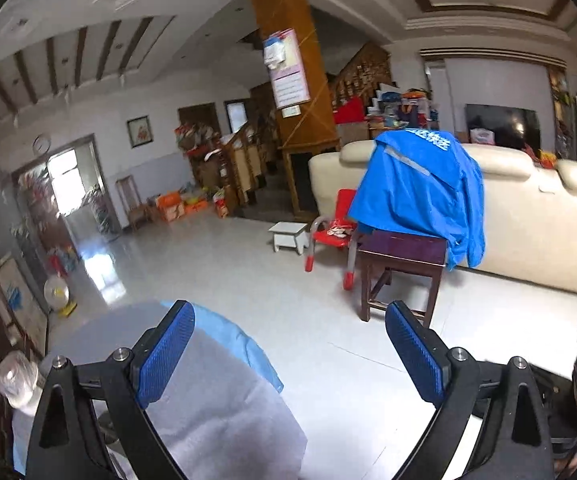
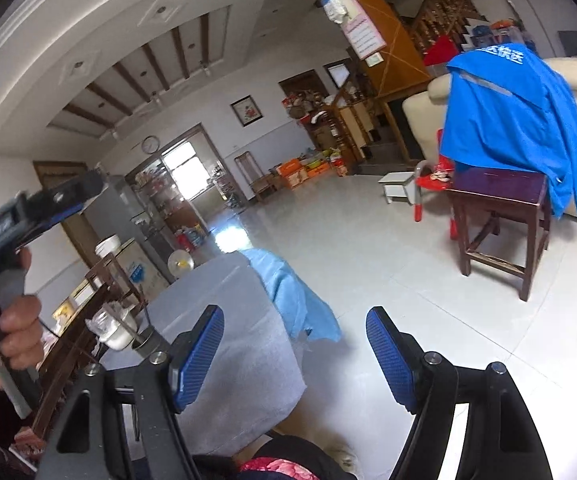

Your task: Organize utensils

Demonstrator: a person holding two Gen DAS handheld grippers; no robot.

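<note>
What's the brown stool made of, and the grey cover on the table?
The brown stool looks like dark varnished wood: its flat top shines and its legs are square-cut with rungs. The grey cover seems a soft, matte, felt-like cloth, since it drapes over the table edge without shine. Neither is certain from looks alone.

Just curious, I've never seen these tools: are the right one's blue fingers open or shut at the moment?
Open. The right gripper has its blue fingers standing well apart, with nothing between them.
</note>
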